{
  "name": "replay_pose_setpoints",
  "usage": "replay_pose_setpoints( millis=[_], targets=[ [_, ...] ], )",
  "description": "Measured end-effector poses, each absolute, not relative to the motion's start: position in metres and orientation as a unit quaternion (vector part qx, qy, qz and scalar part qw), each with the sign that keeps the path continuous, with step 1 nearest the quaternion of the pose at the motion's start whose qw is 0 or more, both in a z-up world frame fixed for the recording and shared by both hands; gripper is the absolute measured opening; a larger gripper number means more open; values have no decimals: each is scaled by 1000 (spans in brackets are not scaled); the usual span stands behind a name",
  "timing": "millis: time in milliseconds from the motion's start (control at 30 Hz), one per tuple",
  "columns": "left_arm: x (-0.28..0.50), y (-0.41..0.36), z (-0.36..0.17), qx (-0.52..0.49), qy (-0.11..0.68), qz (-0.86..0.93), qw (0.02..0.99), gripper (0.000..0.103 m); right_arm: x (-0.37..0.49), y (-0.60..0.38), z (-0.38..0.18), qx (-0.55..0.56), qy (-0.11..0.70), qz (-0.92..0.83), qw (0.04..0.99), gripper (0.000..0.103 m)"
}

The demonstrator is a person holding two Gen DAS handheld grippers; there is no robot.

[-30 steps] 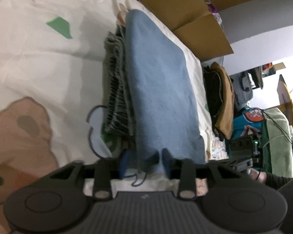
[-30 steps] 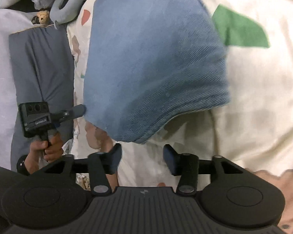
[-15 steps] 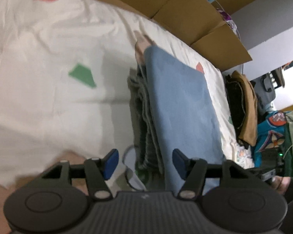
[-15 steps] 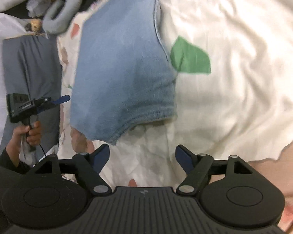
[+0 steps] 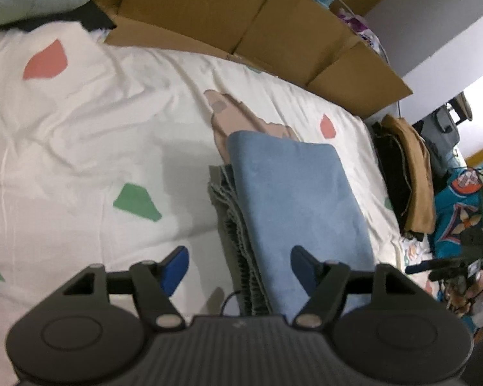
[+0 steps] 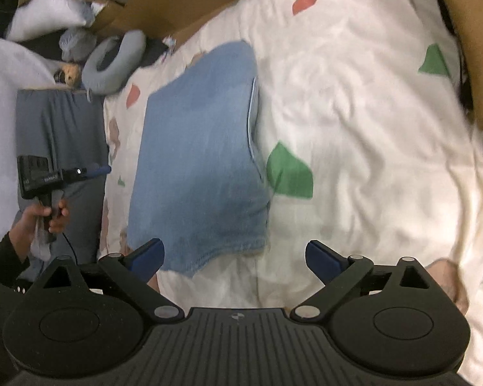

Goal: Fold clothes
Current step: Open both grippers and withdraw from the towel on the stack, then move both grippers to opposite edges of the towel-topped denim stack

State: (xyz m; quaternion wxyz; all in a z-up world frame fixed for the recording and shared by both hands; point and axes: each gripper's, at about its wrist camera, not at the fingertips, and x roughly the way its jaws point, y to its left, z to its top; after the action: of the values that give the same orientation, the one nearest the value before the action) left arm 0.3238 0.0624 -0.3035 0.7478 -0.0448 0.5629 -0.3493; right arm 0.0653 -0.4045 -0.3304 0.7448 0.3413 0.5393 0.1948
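A folded blue garment (image 5: 293,193) (image 6: 199,160) lies on the cream bed sheet (image 5: 80,148) (image 6: 364,135), on top of a folded grey striped piece (image 5: 238,241). My left gripper (image 5: 240,265) hovers above the near end of this stack, its jaws opening, nothing held between them. My right gripper (image 6: 235,254) hangs over the blue garment's near edge, jaws opening wide and empty. In the right wrist view a hand (image 6: 45,218) holds the left gripper beside the bed.
Brown cardboard (image 5: 257,29) lines the far side of the bed. A pile of dark and tan clothes (image 5: 409,173) sits past the stack. A grey neck pillow (image 6: 112,61) and a grey cushion (image 6: 58,135) lie beside the bed. Coloured patches dot the sheet.
Both grippers let go of the blue garment, opened and pulled back and up. The blue garment now lies flat on the stack.
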Motion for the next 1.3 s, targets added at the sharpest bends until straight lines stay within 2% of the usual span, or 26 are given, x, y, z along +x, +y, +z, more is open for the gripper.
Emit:
replay_pose_setpoints(
  millis=[200,333,600,700,767,833,1300],
  targets=[
    [335,56,-310,-79,546,-336,763,73,81,-411,-322,332,516,189,767,98],
    [337,59,-314,-117,529,-333,772,76,94,-413,-322,324,510,184,775,98],
    [331,50,-354,-178,567,-328,734,76,124,-388,-335,322,503,201,776,96],
    [328,50,-367,-205,570,-341,719,75,135,-378,-341,308,512,204,776,91],
    [329,51,-377,-226,578,-337,707,71,141,-373,-345,301,514,192,780,78],
    [332,50,-387,-242,585,-333,699,68,145,-369,-349,298,520,186,779,75],
    [326,38,-437,-290,628,-328,643,67,186,-338,-375,300,550,192,755,75]
  ],
)
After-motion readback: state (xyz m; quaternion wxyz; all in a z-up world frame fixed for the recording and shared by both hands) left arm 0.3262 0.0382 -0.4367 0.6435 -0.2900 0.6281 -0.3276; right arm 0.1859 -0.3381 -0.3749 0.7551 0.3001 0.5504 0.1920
